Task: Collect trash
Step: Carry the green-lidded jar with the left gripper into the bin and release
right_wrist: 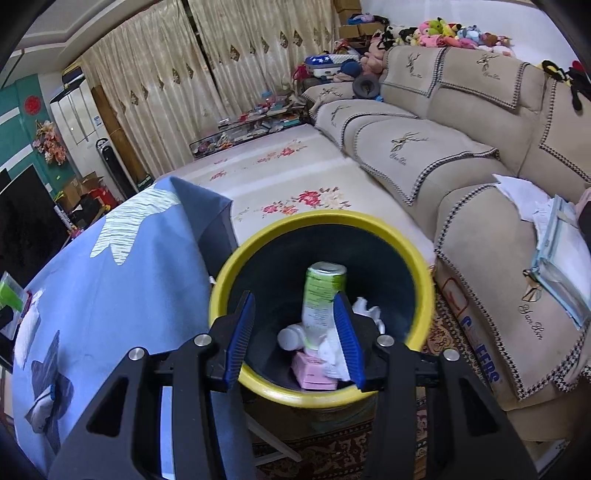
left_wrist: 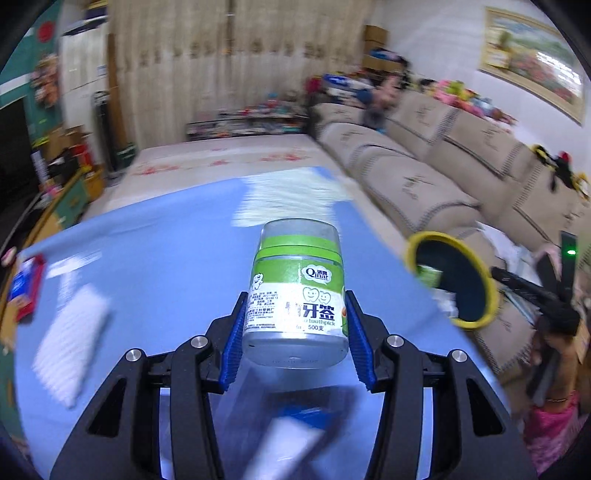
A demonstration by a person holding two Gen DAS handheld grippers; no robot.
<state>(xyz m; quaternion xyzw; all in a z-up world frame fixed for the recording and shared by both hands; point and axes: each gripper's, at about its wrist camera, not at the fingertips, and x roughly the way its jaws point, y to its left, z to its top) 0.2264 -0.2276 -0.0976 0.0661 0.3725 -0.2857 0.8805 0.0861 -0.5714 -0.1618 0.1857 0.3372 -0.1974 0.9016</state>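
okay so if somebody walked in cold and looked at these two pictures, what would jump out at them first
First, the green-and-white toothpick jar clamped between the left gripper's blue pads, lifted over the blue tablecloth. Next, the yellow-rimmed bin below the right gripper, beside the table, already holding a green can, a pink box and crumpled tissue. Behind, a long beige sofa with plush toys along its back.
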